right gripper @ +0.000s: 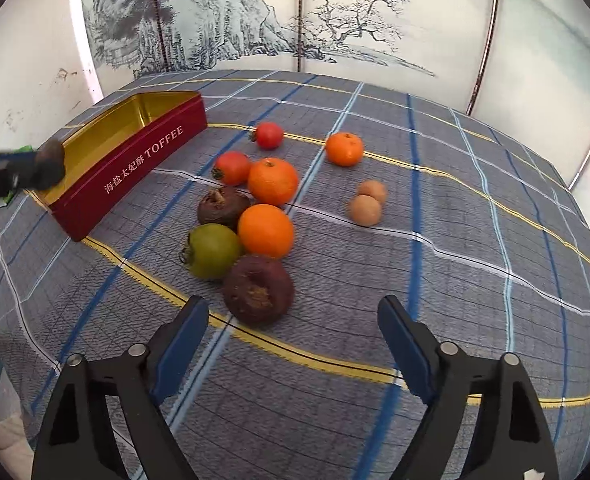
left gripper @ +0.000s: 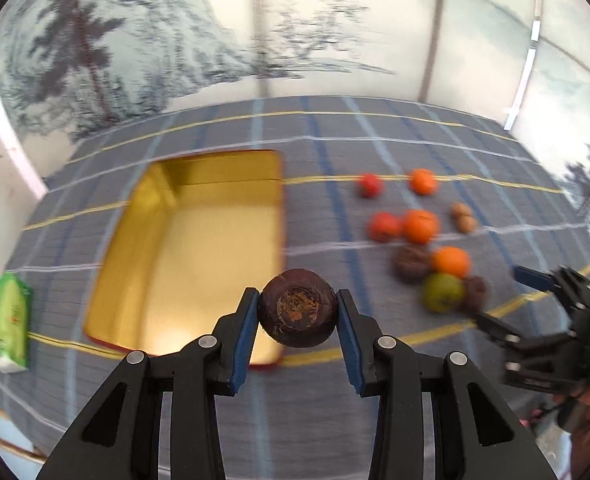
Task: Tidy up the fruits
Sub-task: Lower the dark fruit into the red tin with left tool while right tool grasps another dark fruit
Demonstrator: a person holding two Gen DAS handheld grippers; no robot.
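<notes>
Up close, the left hand-held gripper [left gripper: 298, 314] clamps a dark purple-brown round fruit [left gripper: 297, 309] between its blue pads, held above the near edge of an open red toffee tin [left gripper: 151, 216] with a gold interior. That tin sits on a tabletop [right gripper: 455, 240] covered in a blue-grey plaid cloth. To the tin's right lies a loose cluster of fruit: three oranges [right gripper: 272, 181], two red tomato-like fruits [right gripper: 231, 167], a green one [right gripper: 211, 250], two more dark purple fruits [right gripper: 258, 289] and two small tan ones [right gripper: 366, 210]. The right hand-held gripper [right gripper: 293, 330] hangs with its jaws spread wide and nothing between them, just in front of the nearest dark fruit. A green carton [left gripper: 7, 322] stands at the tabletop's left edge.
</notes>
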